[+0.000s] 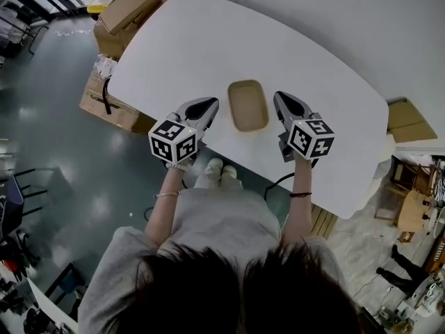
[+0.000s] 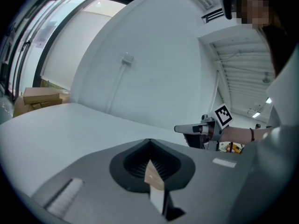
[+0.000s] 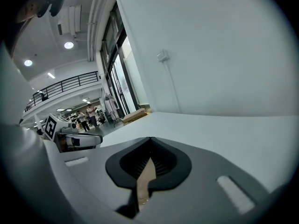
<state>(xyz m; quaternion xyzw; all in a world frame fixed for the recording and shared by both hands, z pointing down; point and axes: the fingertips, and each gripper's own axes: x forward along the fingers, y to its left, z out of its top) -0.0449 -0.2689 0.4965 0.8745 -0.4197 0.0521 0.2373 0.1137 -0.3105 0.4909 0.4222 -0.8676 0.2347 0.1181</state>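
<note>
Head view | left hand-held gripper (image 1: 211, 104), right hand-held gripper (image 1: 280, 98): clenched, empty | flanking tray (image 1: 248, 105) near table (image 1: 292, 44) edge

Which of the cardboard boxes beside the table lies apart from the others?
The flattened cardboard box by the right end of the table. It lies alone; the other boxes are piled together along the table's left side.

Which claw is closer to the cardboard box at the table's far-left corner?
Left. The left gripper is down-right of the cardboard box; the right gripper farther right, past the tray.
</note>
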